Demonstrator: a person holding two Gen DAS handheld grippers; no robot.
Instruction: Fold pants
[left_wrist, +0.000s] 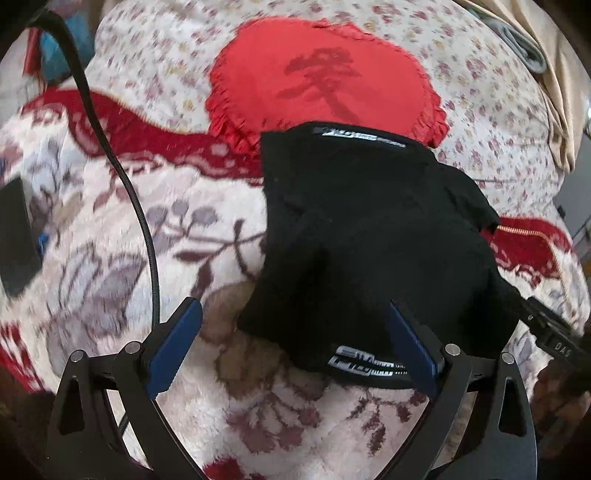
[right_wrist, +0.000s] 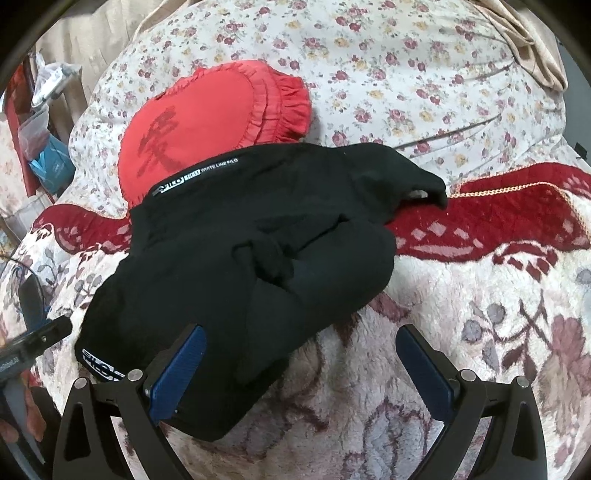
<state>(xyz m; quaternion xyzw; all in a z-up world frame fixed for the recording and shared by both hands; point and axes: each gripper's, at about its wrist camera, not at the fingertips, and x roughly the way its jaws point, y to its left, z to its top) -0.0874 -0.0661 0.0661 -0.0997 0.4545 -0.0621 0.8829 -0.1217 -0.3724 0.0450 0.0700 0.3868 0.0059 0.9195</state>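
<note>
The black pants (left_wrist: 373, 236) lie bunched in a loose folded heap on a fluffy floral blanket (left_wrist: 122, 236). White logo print shows on the far waistband and on the near hem. My left gripper (left_wrist: 299, 343) is open above the near edge of the pants, its right finger (left_wrist: 413, 347) over the black cloth. In the right wrist view the pants (right_wrist: 240, 258) fill the middle and left. My right gripper (right_wrist: 303, 369) is open too; its left finger (right_wrist: 181, 373) sits over the cloth and its right finger (right_wrist: 424, 373) over bare blanket (right_wrist: 480, 295).
A red frilled heart cushion (left_wrist: 317, 81) (right_wrist: 207, 118) lies just behind the pants on a flowered sheet (right_wrist: 406, 74). A black cable (left_wrist: 140, 206) crosses the left side. A dark flat object (left_wrist: 14, 236) lies at far left. Beige fabric (left_wrist: 554, 74) hangs at the back right.
</note>
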